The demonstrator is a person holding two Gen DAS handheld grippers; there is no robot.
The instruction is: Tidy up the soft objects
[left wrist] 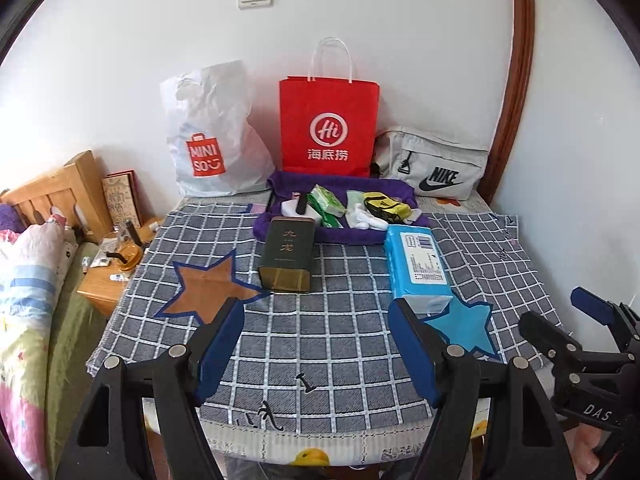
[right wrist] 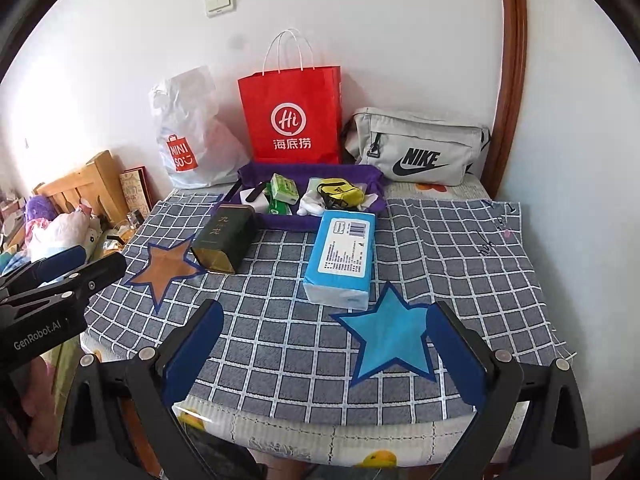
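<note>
My left gripper (left wrist: 316, 320) hangs over the near edge of the checked cloth (left wrist: 328, 344), jaws wide apart, nothing between them. My right gripper (right wrist: 324, 328) is likewise spread and empty. The blue tissue pack (left wrist: 418, 264) lies flat just beyond my left gripper's right pad, its near end touching the blue star (right wrist: 390, 340). The dark green tin (left wrist: 287, 252) lies beside the orange star (left wrist: 208, 286). Behind both sits the purple tray (left wrist: 344, 236) holding a green tissue packet (left wrist: 330, 204), white socks (left wrist: 366, 220) and a yellow-black pouch (left wrist: 386, 204). The tray's remaining contents are hard to make out. The table's front edge is cut off behind my fingers.
</note>
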